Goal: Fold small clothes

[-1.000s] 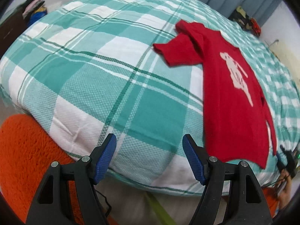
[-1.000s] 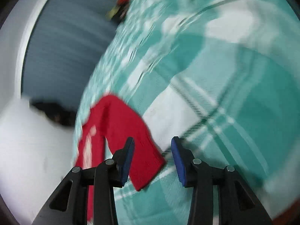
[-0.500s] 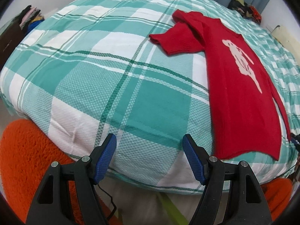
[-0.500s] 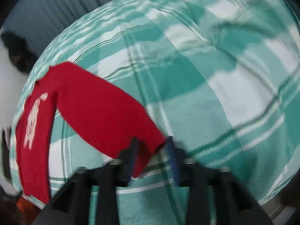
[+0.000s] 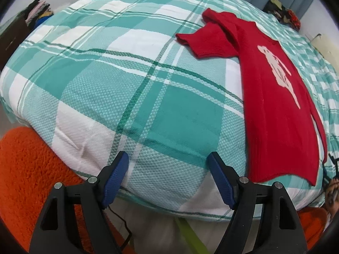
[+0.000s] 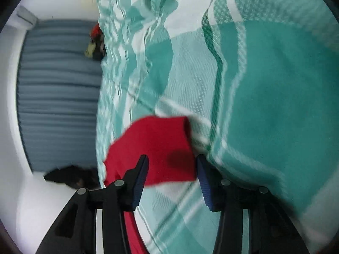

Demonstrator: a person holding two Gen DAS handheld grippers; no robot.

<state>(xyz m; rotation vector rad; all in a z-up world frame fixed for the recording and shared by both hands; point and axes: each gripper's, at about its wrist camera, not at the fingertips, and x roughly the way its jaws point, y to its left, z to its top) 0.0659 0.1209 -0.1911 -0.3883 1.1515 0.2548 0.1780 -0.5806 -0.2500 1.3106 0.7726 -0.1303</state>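
Sleeve between parted jaws, first fold not yet made

Red knitwear lies spread on the green-and-white checked bedcover point(image 5: 131, 97): the small red sweater point(image 5: 281, 114) rests flat, face up with its pale chest motif showing, along the right part of the bed in the left wrist view, its hem near the bed's front edge and one sleeve point(image 5: 203, 42) stretched out sideways across the checks. Laid out like this, the garment looks ready for sleeve-in folds, though no fold is visible yet.

The right gripper point(image 6: 171, 180) sits low over the other sleeve's cuff end point(image 6: 161, 148). Its jaws have just been opening, and the red cloth lies between them, but neither pad is seen pressing on it; the picture is blurred, so the grip reads as released rather than clenched. Placed astride the cuff, it seems set either to take the sleeve or to have let it go.

The left gripper point(image 5: 167, 177) hangs over the near edge of the bed, tilted downward, its jaws spread wide with only bedcover beneath them and the sweater's hem off to its right. It holds nothing and appears to be waiting for its share of the fold. An orange rug point(image 5: 31, 169) lies below the bed.
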